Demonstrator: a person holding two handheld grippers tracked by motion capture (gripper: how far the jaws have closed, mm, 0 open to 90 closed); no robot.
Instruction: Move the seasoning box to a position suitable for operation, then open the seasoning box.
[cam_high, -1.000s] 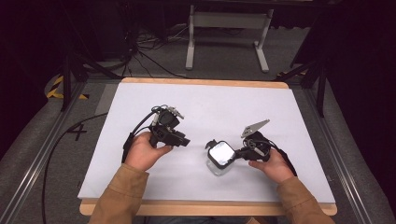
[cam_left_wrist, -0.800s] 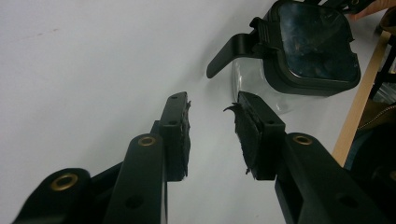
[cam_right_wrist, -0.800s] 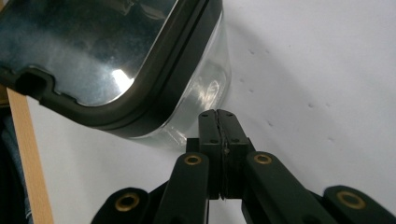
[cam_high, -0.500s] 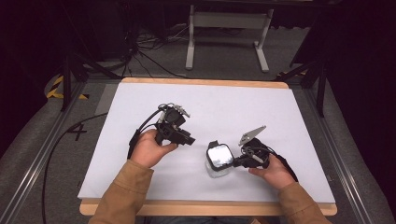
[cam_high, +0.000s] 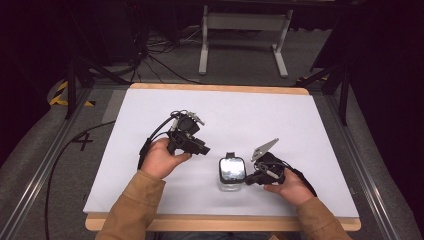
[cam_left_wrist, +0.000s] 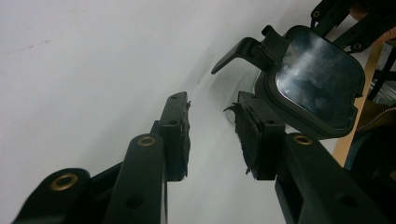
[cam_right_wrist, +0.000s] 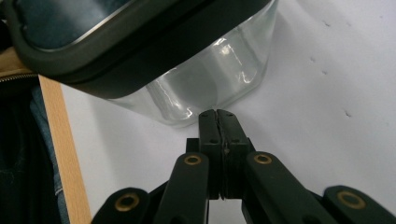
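Container (cam_high: 232, 173) between grippers | left gripper (cam_high: 200, 148) parted, empty | right gripper (cam_high: 248, 179) closed, touching glass

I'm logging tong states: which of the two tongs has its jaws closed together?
The right tongs: jaws pressed together, tips at the glass container. The left tongs show a gap between theirs.

Even overhead light falls on the white table (cam_high: 250, 115); the surroundings beyond it lie dark. Glare sits on the lid (cam_left_wrist: 317, 79) just past the left gripper (cam_left_wrist: 212, 135). The glass (cam_right_wrist: 210, 79) ahead of the right gripper (cam_right_wrist: 217, 116) glints. Near jaws look soft, slightly blurred.
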